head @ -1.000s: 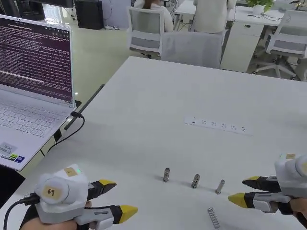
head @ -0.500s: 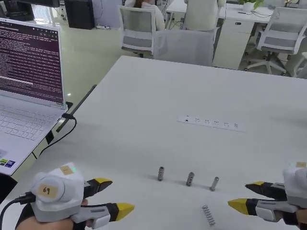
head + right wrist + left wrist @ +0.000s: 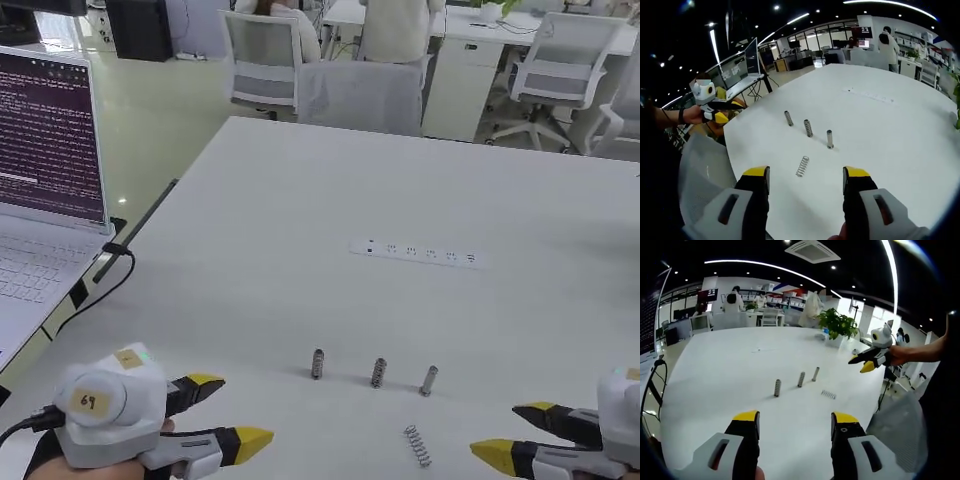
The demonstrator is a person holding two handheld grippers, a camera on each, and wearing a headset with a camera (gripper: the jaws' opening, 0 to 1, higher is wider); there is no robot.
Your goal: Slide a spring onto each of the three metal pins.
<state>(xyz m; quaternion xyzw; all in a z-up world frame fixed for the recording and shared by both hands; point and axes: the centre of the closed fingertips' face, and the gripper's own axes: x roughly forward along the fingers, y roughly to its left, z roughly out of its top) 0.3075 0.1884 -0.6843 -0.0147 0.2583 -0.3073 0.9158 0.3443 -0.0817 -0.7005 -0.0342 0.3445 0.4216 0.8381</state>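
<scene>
We hold the left gripper with its jaws apart and nothing between them. From it, the row of pins stands ahead and to the right, well apart from its tips.

The first pin and the second pin each carry a spring. The third pin, the one on the right gripper's side, stands upright and bare.

The loose spring lies flat on the table, on the near side of the bare third pin and apart from it.

We hold the right gripper with its jaws spread and empty. In the right gripper view the loose spring lies just ahead of the right gripper, slightly left of its centre line. Its long axis runs almost straight away from the tips, leaning a little right. We judge that the jaws would close across that axis.

The right gripper is clearly the nearer of the two. The third pin stands beyond the spring, a little to the right.
</scene>
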